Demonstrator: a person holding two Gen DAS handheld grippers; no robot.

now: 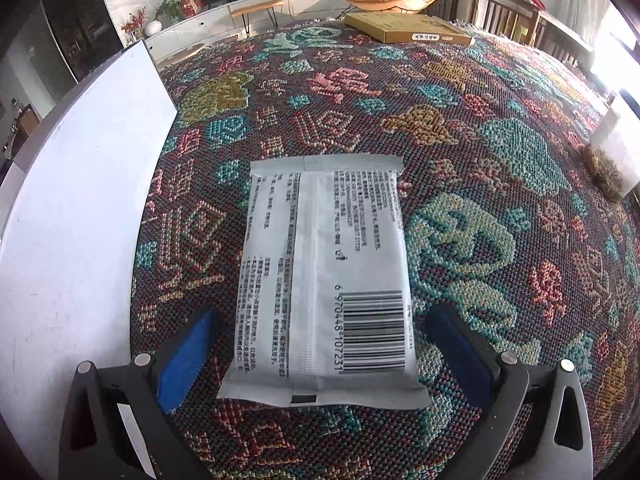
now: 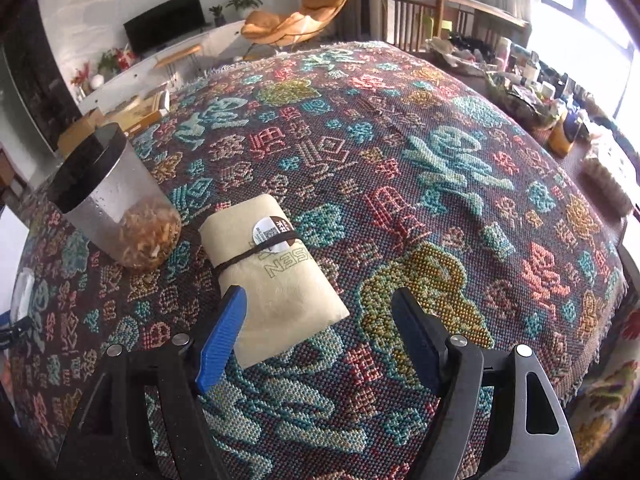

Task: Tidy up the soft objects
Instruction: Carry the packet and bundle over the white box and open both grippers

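Blue-padded left gripper (image 1: 320, 344) sits at the bottom of the left wrist view, fingers wide apart, straddling the near end of a white wipes pack (image 1: 326, 276) without touching it. Pack lies flat, barcode side up, centre frame, on the woven patterned tablecloth (image 1: 480, 128). White board (image 1: 80, 200) fills the left edge; a flat yellow box (image 1: 408, 26) sits upper centre, well apart from the pack.

Right wrist view: right gripper (image 2: 320, 320) also has its fingers spread, nothing pinched. Left blue pad (image 2: 224, 340) is just at the near left edge of a cream cloth pouch (image 2: 272, 280) tied with a dark cord; whether it touches, cannot tell. Pouch lies lower centre-left, angled toward upper left. Clear jar (image 2: 116, 200) with a black rim and dried bits inside stands just beside the pouch, upper left. Cluttered side table (image 2: 520, 80) at upper right.

Likely step: picking a soft item. For the left, come down a little further and close across the pack's width. For the right, shift leftward in frame to centre the pouch, since it sits off toward the left pad, and keep clear of the jar.
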